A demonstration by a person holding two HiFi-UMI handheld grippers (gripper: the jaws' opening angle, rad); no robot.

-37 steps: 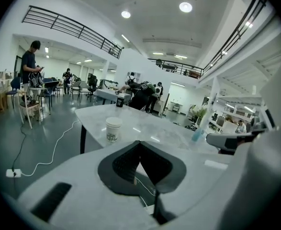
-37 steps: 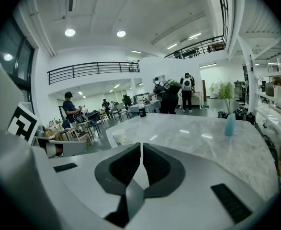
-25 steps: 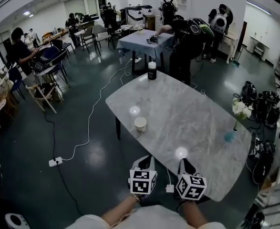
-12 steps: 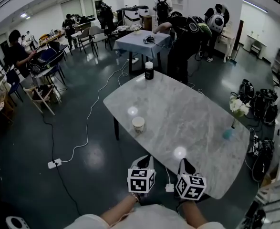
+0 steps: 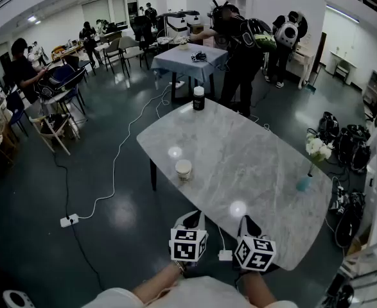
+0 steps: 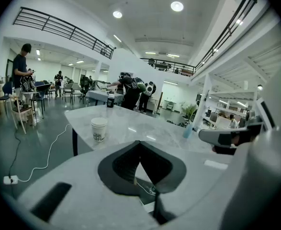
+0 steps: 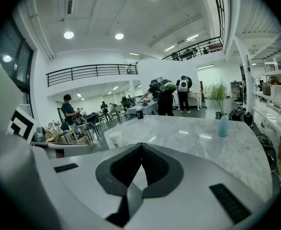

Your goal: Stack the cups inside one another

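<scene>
**Both tongs clenched and empty at the near table edge, cup standing apart**

The left gripper [image 5: 191, 219] and the right gripper [image 5: 248, 224] are side by side at the near edge of the marble table [image 5: 259, 165], both pointing out over it. In the left gripper view the left gripper's [image 6: 139, 142] jaws meet at their tips with nothing between them. The right gripper view shows the right gripper [image 7: 141, 145] clenched and empty in the same way.

Further out, a pale paper cup [image 5: 184, 169] stands upright near the table's left edge, well apart from both grippers. It appears ahead and to the left in both gripper views [image 6: 98, 129] [image 7: 115, 139].

At the table's right edge stands a blue vase [image 5: 303, 183] with white flowers. A dark bottle [image 5: 199, 98] with a white cap stands at the far end. Beyond it, people [image 5: 239, 50] stand around a cloth-covered table [image 5: 188, 59].
</scene>
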